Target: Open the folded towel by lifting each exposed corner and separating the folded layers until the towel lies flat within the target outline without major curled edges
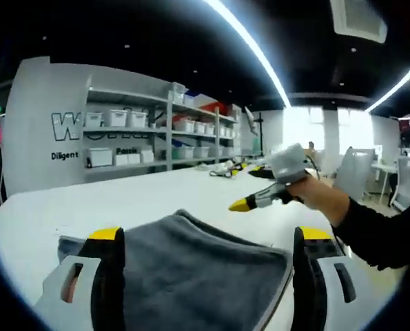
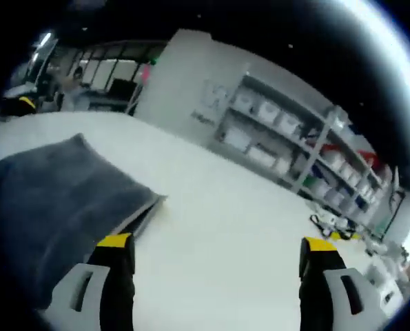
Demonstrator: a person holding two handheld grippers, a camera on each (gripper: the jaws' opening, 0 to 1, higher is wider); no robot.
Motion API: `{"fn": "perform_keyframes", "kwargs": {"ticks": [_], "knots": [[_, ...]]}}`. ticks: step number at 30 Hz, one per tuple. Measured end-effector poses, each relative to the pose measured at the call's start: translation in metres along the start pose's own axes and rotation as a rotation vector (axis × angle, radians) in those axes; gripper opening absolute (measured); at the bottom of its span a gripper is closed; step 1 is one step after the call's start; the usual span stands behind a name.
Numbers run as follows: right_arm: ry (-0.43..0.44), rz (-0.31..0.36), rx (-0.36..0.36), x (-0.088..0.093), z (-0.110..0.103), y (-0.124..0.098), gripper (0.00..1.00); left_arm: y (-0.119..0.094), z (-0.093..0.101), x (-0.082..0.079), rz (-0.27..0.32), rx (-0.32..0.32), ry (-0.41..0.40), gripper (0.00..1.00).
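A grey towel (image 1: 191,269), folded in layers, lies on the white table (image 1: 136,200) just ahead of my left gripper (image 1: 211,238). That gripper is open, its yellow-tipped jaws standing wide on either side of the towel's near part. Beyond the towel's far right corner, a hand holds my right gripper (image 1: 260,198) a little above the table. In the right gripper view the towel (image 2: 53,200) lies to the left, its layered edge facing the camera. My right gripper (image 2: 217,243) is open over bare table, to the right of that edge, with nothing between its jaws.
Grey shelves with white bins (image 1: 156,131) stand against the wall behind the table, also seen as shelves (image 2: 294,145). Small black-and-yellow items (image 1: 232,167) lie at the table's far end. Chairs and desks (image 1: 397,179) stand to the right.
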State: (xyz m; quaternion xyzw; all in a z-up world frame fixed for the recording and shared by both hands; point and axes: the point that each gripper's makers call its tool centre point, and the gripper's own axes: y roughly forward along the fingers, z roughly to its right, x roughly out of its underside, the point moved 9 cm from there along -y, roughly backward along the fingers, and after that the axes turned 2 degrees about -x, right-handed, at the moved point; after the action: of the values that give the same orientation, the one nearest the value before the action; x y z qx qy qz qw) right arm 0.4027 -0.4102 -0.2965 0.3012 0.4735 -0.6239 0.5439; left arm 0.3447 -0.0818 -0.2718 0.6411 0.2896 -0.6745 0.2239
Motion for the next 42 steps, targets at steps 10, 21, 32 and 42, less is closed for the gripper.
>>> {"fn": "perform_keyframes", "kwargs": {"ticks": [10, 21, 32, 42], "knots": [[0.059, 0.173, -0.073, -0.030, -0.044, -0.090, 1.00, -0.035, -0.025, -0.001, 0.024, -0.068, -0.023, 1.00], [0.019, 0.163, -0.099, -0.020, -0.093, -0.142, 1.00, -0.085, -0.054, 0.022, 0.017, -0.180, -0.005, 0.99], [0.093, 0.141, -0.168, 0.014, -0.123, -0.139, 1.00, -0.114, -0.068, 0.028, 0.027, -0.219, -0.022, 0.99], [0.126, 0.113, -0.174, 0.035, -0.129, -0.143, 1.00, -0.118, -0.065, 0.025, -0.109, -0.108, 0.103, 0.99]]}}
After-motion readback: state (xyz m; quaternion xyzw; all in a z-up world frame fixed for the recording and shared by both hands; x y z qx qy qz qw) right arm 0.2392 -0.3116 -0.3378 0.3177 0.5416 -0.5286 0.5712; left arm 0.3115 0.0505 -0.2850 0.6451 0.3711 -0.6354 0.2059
